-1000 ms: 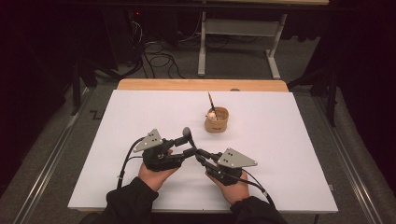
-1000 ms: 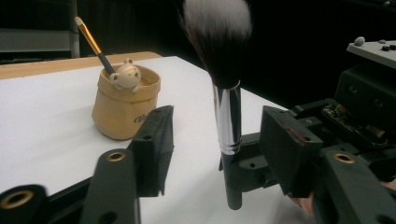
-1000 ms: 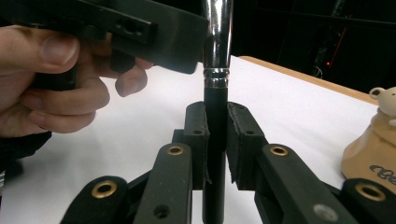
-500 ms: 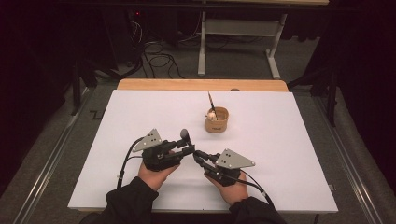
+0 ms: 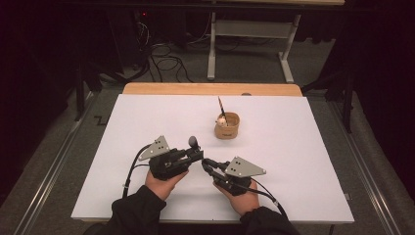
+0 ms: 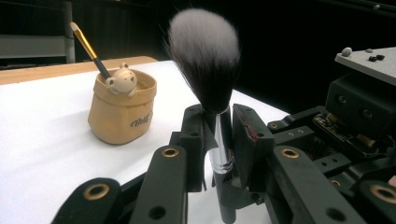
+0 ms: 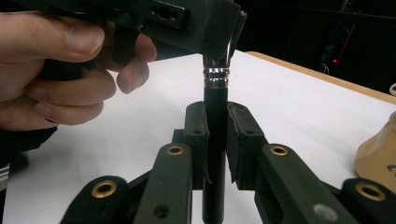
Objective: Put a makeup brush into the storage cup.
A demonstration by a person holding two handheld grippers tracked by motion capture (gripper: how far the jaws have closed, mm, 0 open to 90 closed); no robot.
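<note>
Left gripper [image 5: 198, 155]: held low over the white table [image 5: 122, 147], left of centre in the high view; its jaws have just been closing, with the silver ferrule of the makeup brush [image 6: 208, 70] between them. In the left gripper view a narrow gap is seen on either side of the ferrule, so pad contact is not yet shown.

Left hand [image 5: 164, 182]: wrapped round the body of the left gripper; in the right gripper view its fingers [image 7: 60, 46] are seen curled over the black housing.

Makeup brush: held upright between the two grippers, the bristle head uppermost, dark at the base and pale at the tip. Its black handle [image 7: 214, 121] is clamped lower down, the ferrule above.

Right gripper [image 5: 208, 165]: pointed toward the left gripper, almost touching it; its jaws are clenched on the black handle, the pads pressed to both sides.

Right hand [image 5: 242, 198]: placed beneath the grey plate of the right gripper.

Cup [image 5: 227, 125]: a tan, sack-shaped holder with a small bear figure at its rim, stood on the table beyond the grippers, well apart from them.

Thin brush [image 6: 88, 46]: stood in the cup, tilted, its gold part uppermost.
</note>
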